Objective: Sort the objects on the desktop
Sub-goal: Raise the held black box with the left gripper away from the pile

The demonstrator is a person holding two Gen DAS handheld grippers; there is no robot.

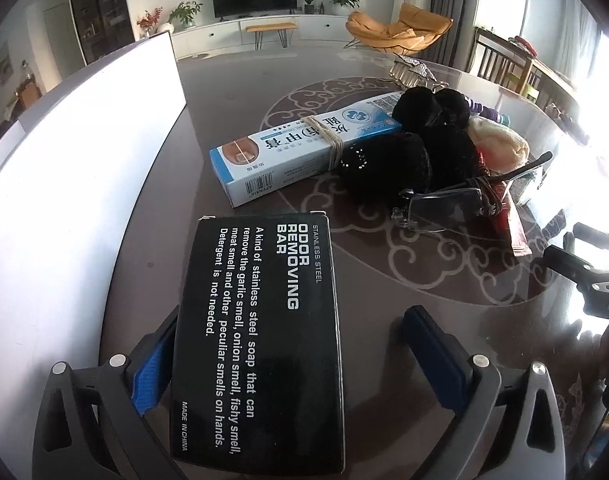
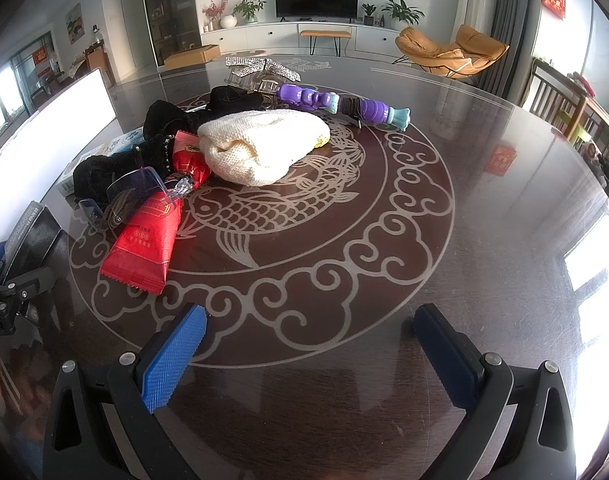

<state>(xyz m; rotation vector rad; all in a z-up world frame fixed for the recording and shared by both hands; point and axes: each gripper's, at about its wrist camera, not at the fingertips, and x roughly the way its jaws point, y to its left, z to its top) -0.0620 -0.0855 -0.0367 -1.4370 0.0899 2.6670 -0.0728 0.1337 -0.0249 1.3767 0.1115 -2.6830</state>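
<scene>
In the left wrist view, we see the left gripper (image 1: 288,356) at the bottom of the frame with its fingers spread; the black box (image 1: 260,340) labelled "ODOR REMOVING BAR" lies between them, against the left blue pad (image 1: 150,376) and clear of the right one. Above it, at centre frame, a blue-and-white carton (image 1: 296,156) lies beside a black fabric item (image 1: 420,144), with clear glasses (image 1: 456,200) at centre right. A white panel (image 1: 84,160) fills the left side. In the right wrist view, we see the right gripper (image 2: 310,356) at the bottom, fingers spread and empty above the patterned table (image 2: 484,240). A red packet (image 2: 144,240) sits at centre left, a cream knit item (image 2: 260,148) at upper centre, and a purple toy (image 2: 344,106) behind it.
</scene>
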